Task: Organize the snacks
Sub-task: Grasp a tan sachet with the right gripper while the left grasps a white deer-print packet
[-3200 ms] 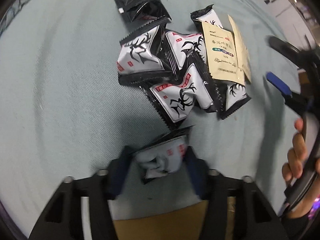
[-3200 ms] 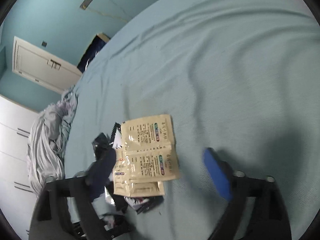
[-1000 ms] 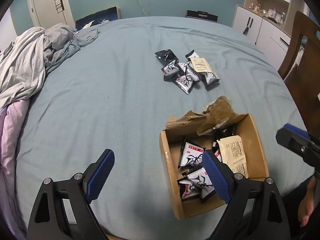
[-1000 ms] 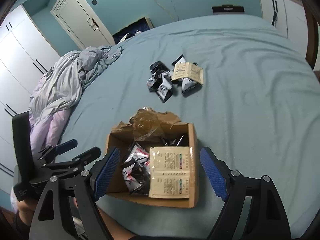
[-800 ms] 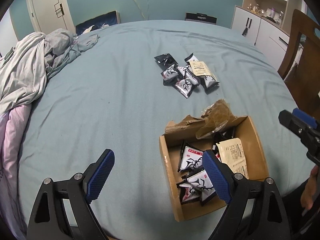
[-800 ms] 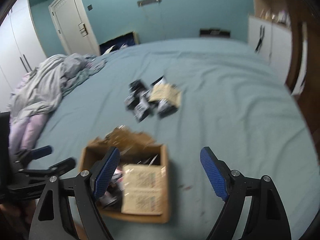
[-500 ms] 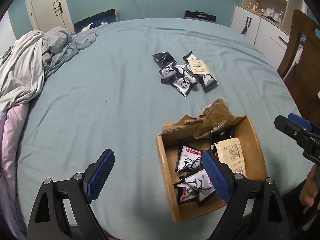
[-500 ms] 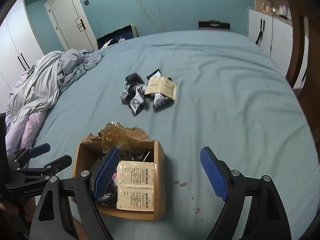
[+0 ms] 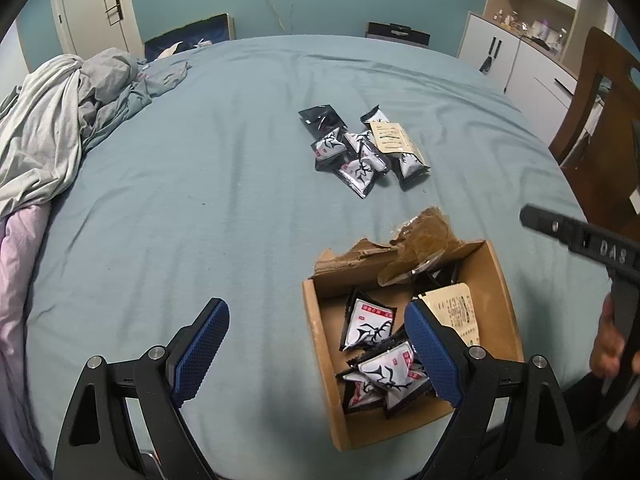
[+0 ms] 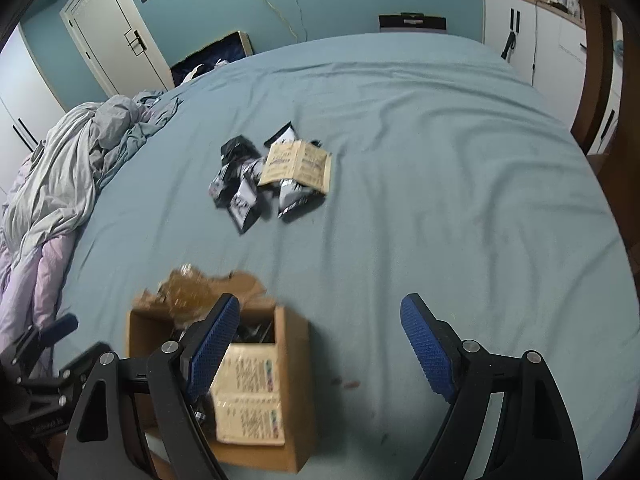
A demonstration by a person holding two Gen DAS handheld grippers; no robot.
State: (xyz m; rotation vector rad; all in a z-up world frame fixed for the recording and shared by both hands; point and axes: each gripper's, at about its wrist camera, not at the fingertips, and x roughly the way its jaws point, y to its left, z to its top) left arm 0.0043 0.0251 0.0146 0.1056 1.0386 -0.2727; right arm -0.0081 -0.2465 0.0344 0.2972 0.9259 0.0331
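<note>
Nearest, a wide bed w/ a wrinkled teal sheet (image 9: 224,184) fills both views; crumpled grey-and-lilac bedding (image 9: 52,120) heaped at its left edge. Left gripper (image 9: 316,344), black w/ blue ribbed pads, jaws spread wide, nothing between them; its right pad overlaps the open brown cardboard box (image 9: 320,356) w/ torn flap, which sits on the sheet near the bed's front edge. Inside: black-and-white antler-print snack packets (image 9: 366,324) + a beige printed sachet (image 9: 456,312). Right gripper (image 10: 320,344) also wide open & empty, box under its left pad, bare sheet between pads. Farther up the bed, well apart from both grippers, a loose pile of the same packets (image 9: 360,160) topped by beige sachets (image 10: 298,166). Beyond: teal walls, white door (image 10: 112,44), white cabinets (image 9: 516,60), brown wooden chair (image 9: 604,120) at right.
</note>
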